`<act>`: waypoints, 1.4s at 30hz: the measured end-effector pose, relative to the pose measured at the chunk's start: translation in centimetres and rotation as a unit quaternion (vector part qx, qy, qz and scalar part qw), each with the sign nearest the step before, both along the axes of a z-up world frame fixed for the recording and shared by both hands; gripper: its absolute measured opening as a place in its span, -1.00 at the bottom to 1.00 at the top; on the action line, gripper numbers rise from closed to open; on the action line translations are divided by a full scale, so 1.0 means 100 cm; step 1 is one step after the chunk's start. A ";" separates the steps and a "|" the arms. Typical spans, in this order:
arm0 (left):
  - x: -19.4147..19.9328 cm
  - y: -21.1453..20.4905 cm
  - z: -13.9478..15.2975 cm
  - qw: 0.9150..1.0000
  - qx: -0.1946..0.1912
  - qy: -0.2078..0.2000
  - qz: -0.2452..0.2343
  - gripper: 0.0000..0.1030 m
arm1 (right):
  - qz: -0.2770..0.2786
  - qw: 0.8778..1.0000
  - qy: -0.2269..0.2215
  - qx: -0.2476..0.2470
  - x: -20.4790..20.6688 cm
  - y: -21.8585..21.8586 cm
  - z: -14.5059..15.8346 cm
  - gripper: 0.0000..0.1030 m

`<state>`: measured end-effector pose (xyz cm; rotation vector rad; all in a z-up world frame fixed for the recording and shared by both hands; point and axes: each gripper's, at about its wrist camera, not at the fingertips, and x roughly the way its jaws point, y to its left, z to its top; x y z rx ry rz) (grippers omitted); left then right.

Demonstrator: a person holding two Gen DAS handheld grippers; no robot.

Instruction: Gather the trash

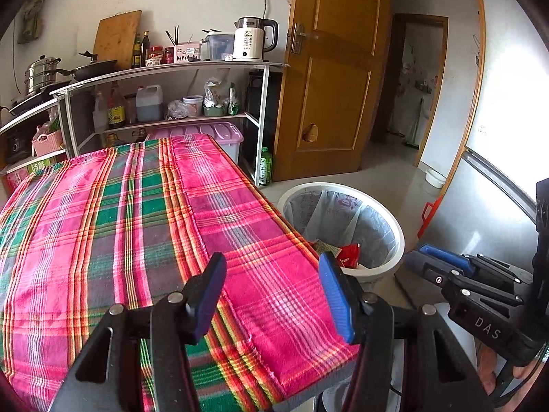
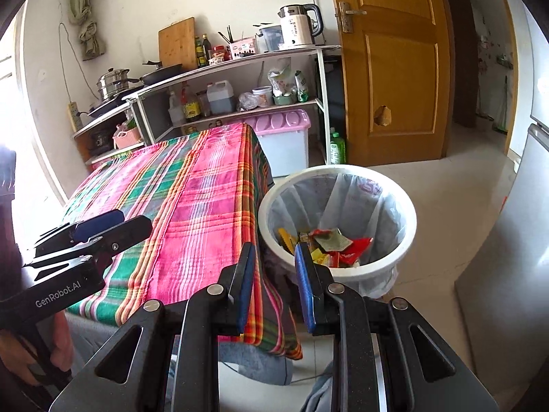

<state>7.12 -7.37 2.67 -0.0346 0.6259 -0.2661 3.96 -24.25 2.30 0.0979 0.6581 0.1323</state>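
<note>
A white trash bin [image 1: 394, 226] [image 2: 343, 170] with a clear liner stands on the floor beside the table's right edge. Several red, yellow and green wrappers [image 2: 329, 243] [image 1: 348, 254] lie in its bottom. My left gripper [image 1: 272, 264] hangs open over the near right part of the plaid tablecloth [image 1: 137, 223], with nothing between its blue pads. My right gripper [image 2: 274, 250] hovers at the table's near corner, just short of the bin, its jaws a narrow gap apart and empty. Each view shows the other gripper from the side: the right gripper [image 1: 417, 255] and the left gripper [image 2: 133, 223].
A white shelf unit [image 1: 171, 68] behind the table holds a kettle [image 1: 254, 39], bottles and pans. A pink-lidded storage box [image 2: 284, 137] and a green bottle [image 2: 338, 149] stand on the floor near a wooden door [image 2: 394, 68]. A grey fridge [image 2: 507, 274] stands right of the bin.
</note>
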 end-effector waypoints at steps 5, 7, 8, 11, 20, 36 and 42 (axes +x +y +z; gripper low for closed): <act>-0.019 0.008 -0.006 1.000 -0.001 0.004 0.007 0.13 | 0.002 1.000 -0.014 -0.011 -0.018 0.006 0.001 -0.52; -0.026 0.011 -0.008 1.000 -0.001 0.004 0.010 0.13 | 0.003 1.000 -0.016 -0.013 -0.026 0.007 -0.001 -0.52; -0.028 0.011 -0.008 1.000 -0.001 0.004 0.012 0.13 | 0.003 1.000 -0.016 -0.013 -0.028 0.007 -0.001 -0.52; -0.034 0.012 -0.007 1.000 -0.003 0.003 0.015 0.13 | 0.006 1.000 -0.014 -0.012 -0.034 0.007 -0.004 -0.50; -0.040 0.009 -0.009 1.000 -0.001 0.003 0.015 0.13 | 0.004 1.000 -0.013 -0.015 -0.038 0.006 -0.005 -0.43; -0.040 0.010 -0.009 1.000 -0.002 0.005 0.021 0.13 | 0.004 1.000 -0.012 -0.017 -0.036 0.005 -0.004 -0.42; -0.041 0.010 -0.009 1.000 -0.002 0.006 0.022 0.13 | 0.005 1.000 -0.012 -0.017 -0.036 0.004 -0.004 -0.42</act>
